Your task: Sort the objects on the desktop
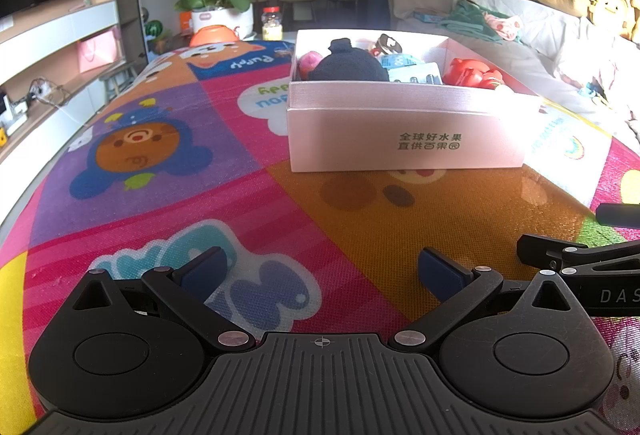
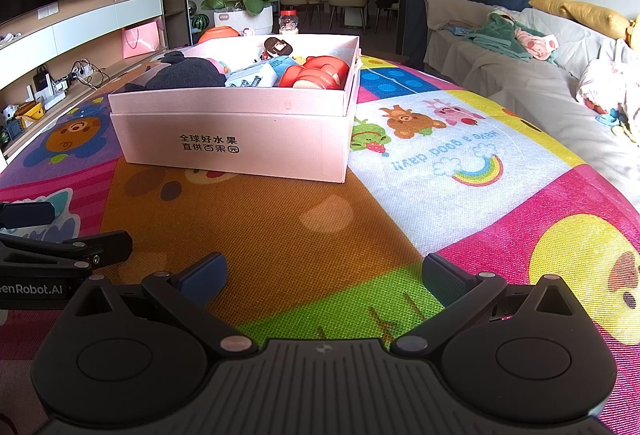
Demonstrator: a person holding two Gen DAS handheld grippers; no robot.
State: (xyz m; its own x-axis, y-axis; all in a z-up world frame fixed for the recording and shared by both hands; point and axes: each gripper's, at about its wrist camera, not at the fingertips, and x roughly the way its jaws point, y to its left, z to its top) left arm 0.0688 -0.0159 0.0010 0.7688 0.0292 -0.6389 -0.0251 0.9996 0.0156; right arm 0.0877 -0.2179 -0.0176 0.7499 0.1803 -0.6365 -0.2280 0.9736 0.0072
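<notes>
A pink-white cardboard box stands on a colourful cartoon mat, ahead of both grippers. Inside it lie a dark navy fabric pouch, a red toy, a blue-white packet, a pink item and a brown-white item. My left gripper is open and empty, low over the mat. My right gripper is open and empty, beside the left one. Each shows at the edge of the other's view.
The mat covers the table. Beyond the box stand an orchid pot, a jar and an orange object. A sofa with clothes lies right; a TV shelf lies left.
</notes>
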